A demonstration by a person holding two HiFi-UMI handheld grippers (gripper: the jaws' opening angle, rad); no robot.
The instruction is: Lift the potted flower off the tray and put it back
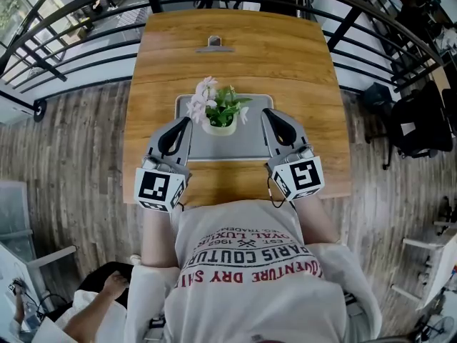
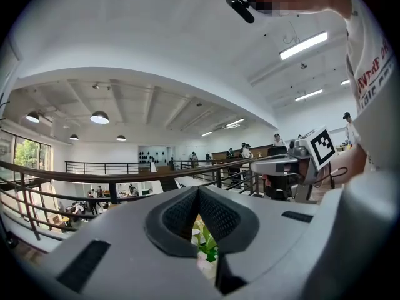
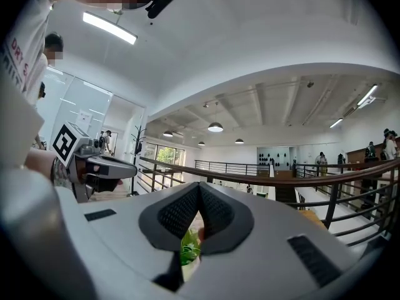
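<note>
The potted flower (image 1: 218,108), pink and white blooms with green leaves in a small white pot, stands upright near the far edge of the grey tray (image 1: 243,147) on the wooden table. My left gripper (image 1: 188,121) lies over the tray's left side, its tips just left of the pot, jaws shut with nothing in them. My right gripper (image 1: 263,111) mirrors it on the right, also shut and apart from the pot. In the left gripper view the jaws (image 2: 199,189) meet, with leaves (image 2: 205,242) showing below them. The right gripper view shows the same closed tips (image 3: 199,185) above green leaves (image 3: 187,252).
The wooden table (image 1: 235,56) ends close to my body. A small grey object (image 1: 214,45) sits at its far side. Black railings (image 1: 64,41) run behind and beside the table, and a black chair (image 1: 418,123) stands to the right.
</note>
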